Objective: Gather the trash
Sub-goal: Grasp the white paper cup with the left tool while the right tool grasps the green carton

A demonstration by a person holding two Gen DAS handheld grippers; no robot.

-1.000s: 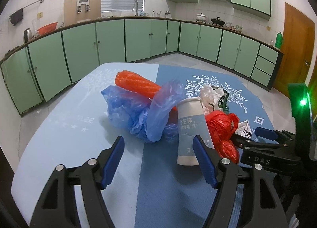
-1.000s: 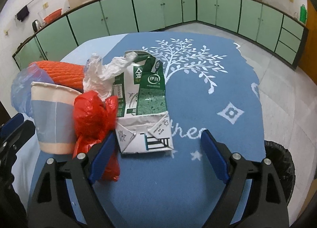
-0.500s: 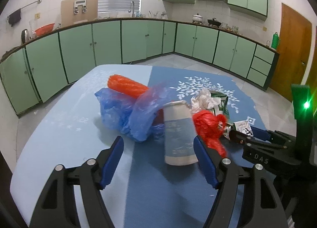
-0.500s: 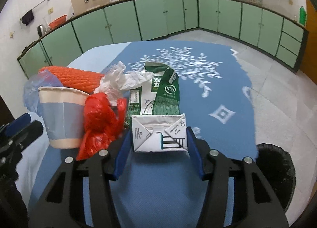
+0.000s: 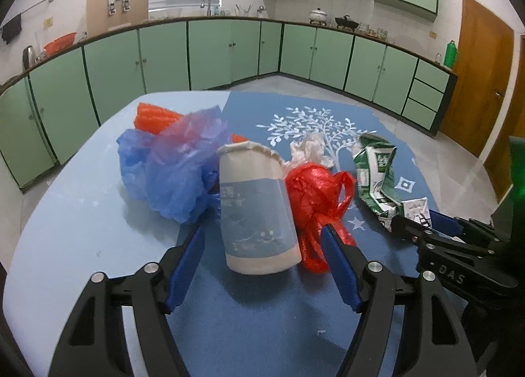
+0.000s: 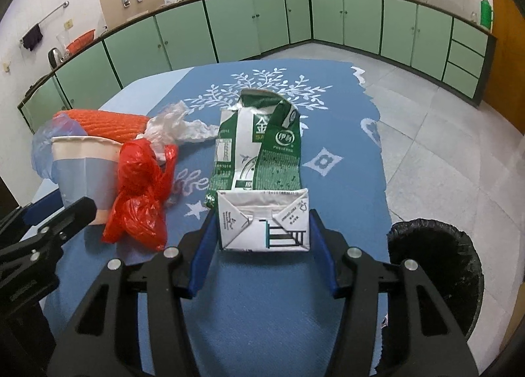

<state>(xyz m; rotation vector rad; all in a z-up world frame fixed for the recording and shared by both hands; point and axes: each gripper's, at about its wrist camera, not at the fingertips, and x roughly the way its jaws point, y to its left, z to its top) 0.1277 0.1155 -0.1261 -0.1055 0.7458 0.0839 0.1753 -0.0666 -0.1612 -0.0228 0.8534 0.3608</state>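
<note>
The right gripper (image 6: 262, 229) has just closed on the flat end of the milk carton (image 6: 259, 154) lying on the counter (image 6: 262, 311), so it can go to the black bin (image 6: 436, 265), while the left gripper (image 5: 262, 262) stays open around the paper cup (image 5: 256, 209).

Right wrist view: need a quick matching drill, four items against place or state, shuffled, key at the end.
Items:
1. milk carton
2. paper cup
3. red plastic bag
4. bin

Places/states:
A. on the floor beside the table
B. crumpled, between cup and carton
C. clamped at its base by the right gripper
D. upright on the tablecloth, far left

Pairs: 1-C, 2-D, 3-B, 4-A
</note>
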